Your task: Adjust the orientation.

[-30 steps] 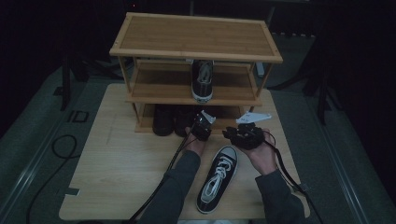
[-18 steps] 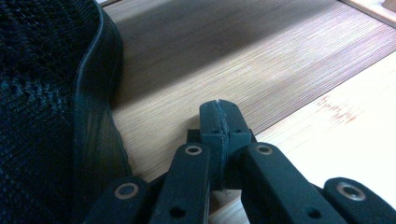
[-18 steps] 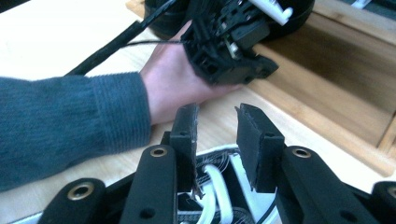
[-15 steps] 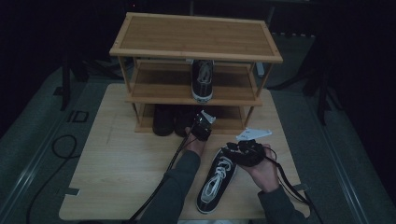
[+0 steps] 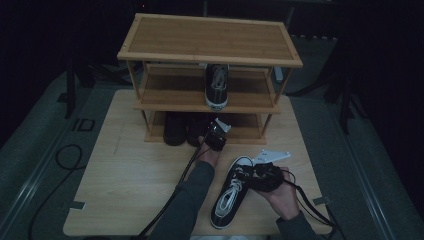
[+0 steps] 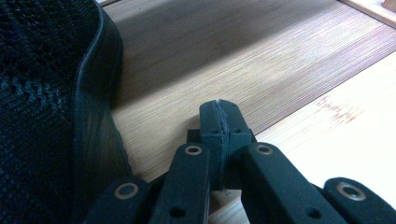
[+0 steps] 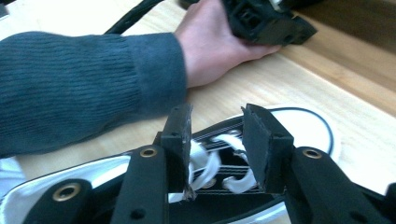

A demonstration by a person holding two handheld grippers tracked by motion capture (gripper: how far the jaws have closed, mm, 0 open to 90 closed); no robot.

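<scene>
Right gripper (image 5: 250, 175) now over black-and-white lace-up canvas sneaker (image 5: 230, 192), at 5 o'clock from bamboo shoe rack (image 5: 210, 55) — jaws just opening, nothing pinched; pickup likely next. Left gripper (image 6: 219, 122) closed, empty.

"ID" in pale letters on the grey floor mat (image 5: 83, 124), left of the table

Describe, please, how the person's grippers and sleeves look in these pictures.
Both grippers are black, each with two flat-padded jaws on arms set with round metal rivets. The right gripper carries a pale three-cornered plate; the left gripper trails a black cable. The sleeve is grey-blue ribbed knit.
</scene>
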